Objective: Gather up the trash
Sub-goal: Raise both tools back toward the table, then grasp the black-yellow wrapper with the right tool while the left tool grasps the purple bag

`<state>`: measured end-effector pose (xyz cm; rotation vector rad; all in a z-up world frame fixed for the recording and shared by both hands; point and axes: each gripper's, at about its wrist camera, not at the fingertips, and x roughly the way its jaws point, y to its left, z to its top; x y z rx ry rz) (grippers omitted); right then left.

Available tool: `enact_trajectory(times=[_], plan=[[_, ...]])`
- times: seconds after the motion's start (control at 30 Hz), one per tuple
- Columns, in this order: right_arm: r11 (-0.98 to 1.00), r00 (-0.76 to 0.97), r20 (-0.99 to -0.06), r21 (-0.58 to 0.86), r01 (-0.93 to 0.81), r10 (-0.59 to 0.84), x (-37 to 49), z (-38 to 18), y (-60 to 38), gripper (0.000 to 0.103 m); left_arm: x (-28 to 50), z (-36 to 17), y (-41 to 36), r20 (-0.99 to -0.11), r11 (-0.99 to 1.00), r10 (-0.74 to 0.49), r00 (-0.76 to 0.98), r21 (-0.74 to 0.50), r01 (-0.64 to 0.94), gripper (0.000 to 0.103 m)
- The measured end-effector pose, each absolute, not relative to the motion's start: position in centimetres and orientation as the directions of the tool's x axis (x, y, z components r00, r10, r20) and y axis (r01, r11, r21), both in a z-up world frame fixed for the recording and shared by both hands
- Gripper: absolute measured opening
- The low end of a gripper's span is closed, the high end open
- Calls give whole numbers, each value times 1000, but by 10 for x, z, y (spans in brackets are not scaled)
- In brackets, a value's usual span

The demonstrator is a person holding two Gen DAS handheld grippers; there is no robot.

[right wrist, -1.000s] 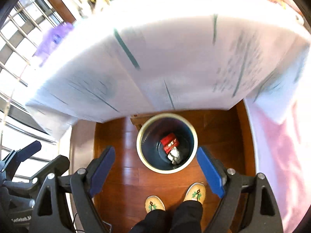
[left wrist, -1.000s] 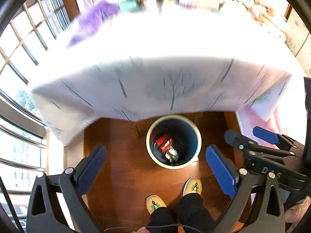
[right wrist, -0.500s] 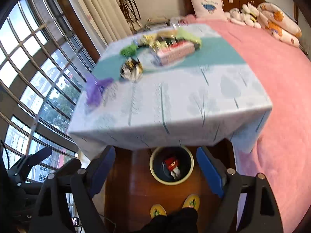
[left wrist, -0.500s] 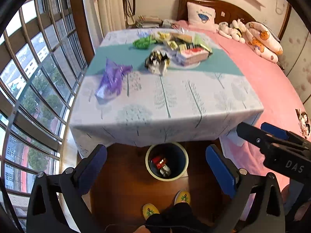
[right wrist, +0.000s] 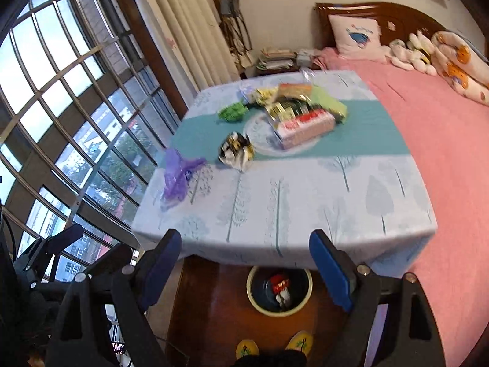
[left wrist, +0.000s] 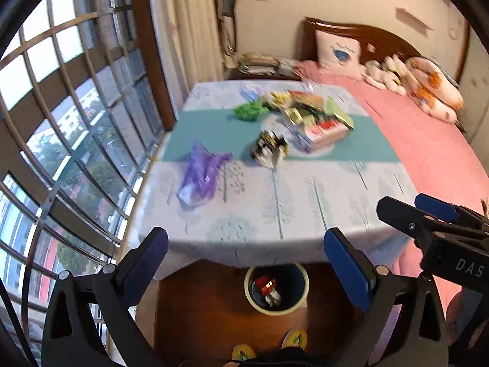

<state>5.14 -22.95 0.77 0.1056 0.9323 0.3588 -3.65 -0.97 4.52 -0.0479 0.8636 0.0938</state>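
Observation:
A table with a tree-print cloth (left wrist: 275,214) (right wrist: 290,202) holds trash: a purple plastic bag (left wrist: 201,174) (right wrist: 178,174) at the left, a crumpled black-and-yellow wrapper (left wrist: 269,148) (right wrist: 235,150) in the middle, a green wad (left wrist: 246,110) (right wrist: 232,111) and a pile of wrappers and a red-white box (left wrist: 321,130) (right wrist: 302,125) further back. A blue bin (left wrist: 276,287) (right wrist: 279,289) with red and white trash inside stands on the floor under the table's near edge. My left gripper (left wrist: 247,263) and right gripper (right wrist: 244,266) are both open, empty, held above the bin.
A pink bed (left wrist: 428,140) (right wrist: 443,128) with pillow and plush toys lies to the right. A barred window (left wrist: 70,122) (right wrist: 76,107) runs along the left. My slippered feet (right wrist: 275,347) stand on the wooden floor before the bin.
Both grippers have tilted up and back from looking down into the bin; the tabletop and room have come into view. Both stay open and empty.

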Motion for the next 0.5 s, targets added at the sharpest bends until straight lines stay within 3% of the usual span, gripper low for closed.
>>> enact_trajectory(times=[0.17, 0.5], plan=[[908, 561, -723, 236, -347, 403, 86, 27, -225, 86, -19, 59, -4, -723, 978, 157, 673, 18, -208, 101], [860, 507, -722, 249, -445, 471, 155, 18, -196, 86, 25, 44, 34, -785, 926, 240, 572, 8, -377, 101]])
